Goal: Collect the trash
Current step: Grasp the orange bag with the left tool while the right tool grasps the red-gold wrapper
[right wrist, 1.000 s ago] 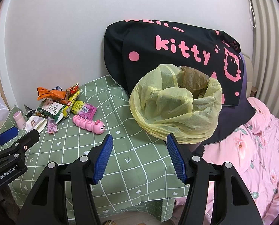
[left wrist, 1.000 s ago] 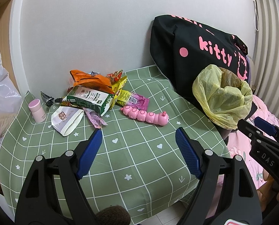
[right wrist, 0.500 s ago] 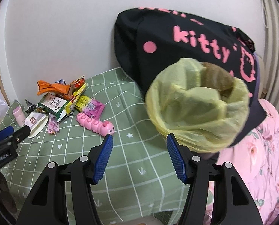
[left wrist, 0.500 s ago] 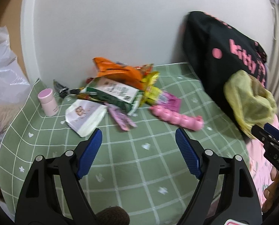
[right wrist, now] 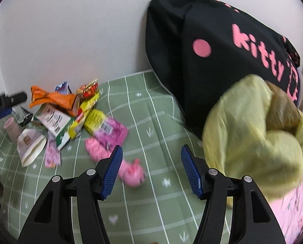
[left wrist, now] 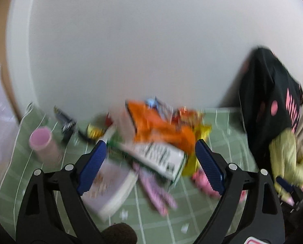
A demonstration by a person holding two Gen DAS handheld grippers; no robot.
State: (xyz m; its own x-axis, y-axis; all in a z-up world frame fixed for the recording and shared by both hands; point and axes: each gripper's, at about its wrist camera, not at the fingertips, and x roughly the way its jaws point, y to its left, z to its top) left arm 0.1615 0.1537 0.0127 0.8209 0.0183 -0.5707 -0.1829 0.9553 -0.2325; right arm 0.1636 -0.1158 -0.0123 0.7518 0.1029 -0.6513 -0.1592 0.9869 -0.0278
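Two grippers over one green checked tablecloth (right wrist: pixel 151 109) that covers the table against a white wall (right wrist: pixel 70 30). Big black cushion (right wrist: pixel 192 20) with pink letters leans on the wall at the cloth's right side; just in front of it, a yellow bin bag (right wrist: pixel 253 132) hangs open, brown liner showing inside. Trash pile (left wrist: pixel 155 138) sits at the back left of the cloth near the wall: orange snack bag (left wrist: pixel 161 126) on top, green-and-white carton (left wrist: pixel 157 156) under it, yellow wrapper (right wrist: pixel 94 118), pink wrapper (right wrist: pixel 112 130), white packet (right wrist: pixel 31 146) in front, thin pink strip (left wrist: pixel 157 193) beside that. Pink caterpillar toy (right wrist: pixel 131 170) lies apart from the pile, nearer the right gripper. Small pink bottle (left wrist: pixel 43 144) stands upright at far left. Left gripper (left wrist: pixel 150 160) jaws wide and opening more, nothing between the pads, pile right ahead; view blurred. Right gripper (right wrist: pixel 151 170) jaws wide, empty, above bare cloth between toy and bag.
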